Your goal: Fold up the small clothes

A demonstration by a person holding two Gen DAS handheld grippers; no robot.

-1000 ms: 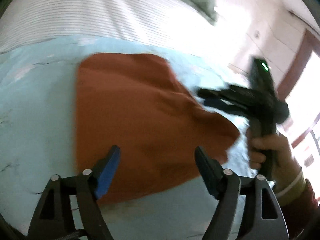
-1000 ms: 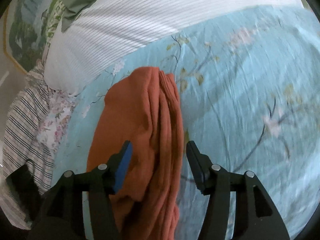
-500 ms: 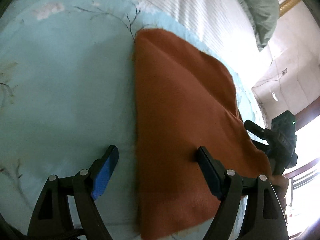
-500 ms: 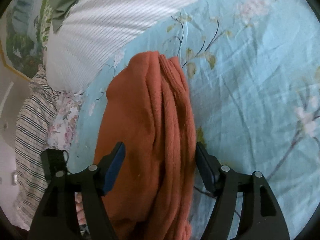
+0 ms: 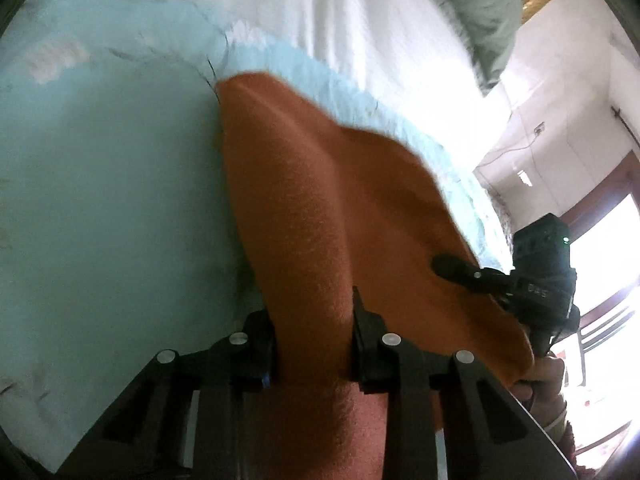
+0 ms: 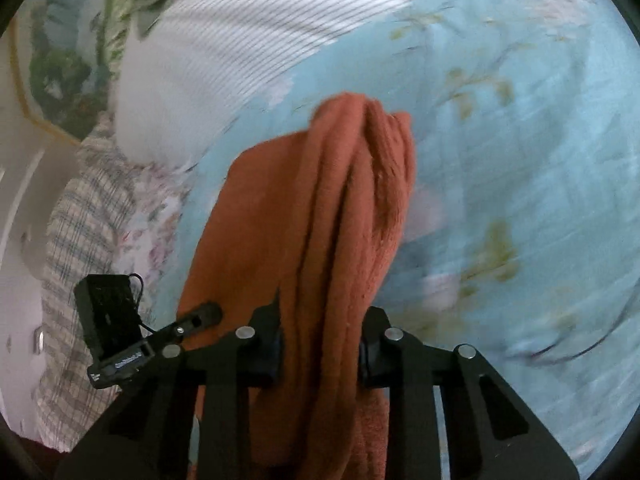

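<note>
Rust-orange garment (image 5: 332, 216), pinched at two places over the bed.

It lies bunched in long folds above the pale blue floral sheet (image 6: 520, 184), with a white striped cover (image 6: 224, 40) beyond and a checked cloth (image 6: 76, 240) at the edge. The left gripper (image 5: 313, 344) has its jaws clamped on one fold; the right gripper (image 6: 320, 350) is likewise closed on a thick bundle of folds.

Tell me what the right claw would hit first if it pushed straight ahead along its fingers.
The right claw is already shut on the orange cloth, so it would push into that bunched cloth first. Beyond its far end lies the blue flowered sheet; how far is hard to judge.
</note>
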